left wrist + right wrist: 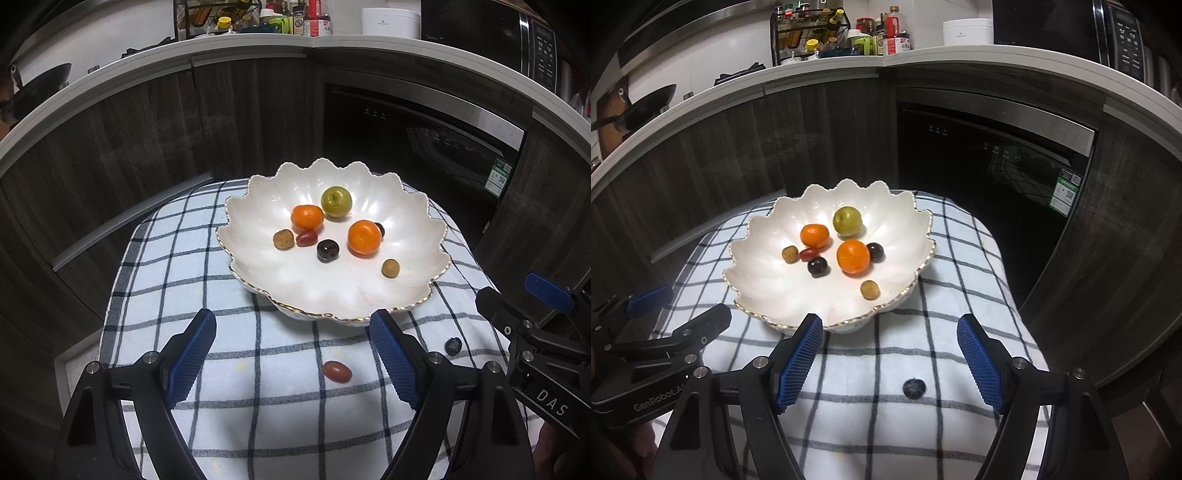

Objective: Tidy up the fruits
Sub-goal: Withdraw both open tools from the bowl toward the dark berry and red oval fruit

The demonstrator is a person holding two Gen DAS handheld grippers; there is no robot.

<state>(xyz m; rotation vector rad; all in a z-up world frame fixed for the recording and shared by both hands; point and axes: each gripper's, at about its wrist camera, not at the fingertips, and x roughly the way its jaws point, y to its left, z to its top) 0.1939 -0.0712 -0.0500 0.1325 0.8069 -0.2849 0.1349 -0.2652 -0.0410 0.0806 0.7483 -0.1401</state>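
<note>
A white scalloped bowl (406, 221) (757, 236) sits on a checked cloth. It holds a green fruit (336, 201) (847, 220), two oranges (307, 217) (364, 237), dark cherries (328, 250), a red grape tomato (306, 238) and two brown longans (390, 268). A red grape tomato (336, 371) lies on the cloth between the fingers of my open left gripper (291, 354). A blueberry (914, 387) (453, 346) lies on the cloth between the fingers of my open right gripper (890, 358). Both grippers are empty, just in front of the bowl.
The checked cloth (221, 295) (960, 258) covers a small raised surface with edges falling away on all sides. Dark cabinets and a black oven (424, 155) stand behind. The counter above carries bottles and a spice rack (809, 33).
</note>
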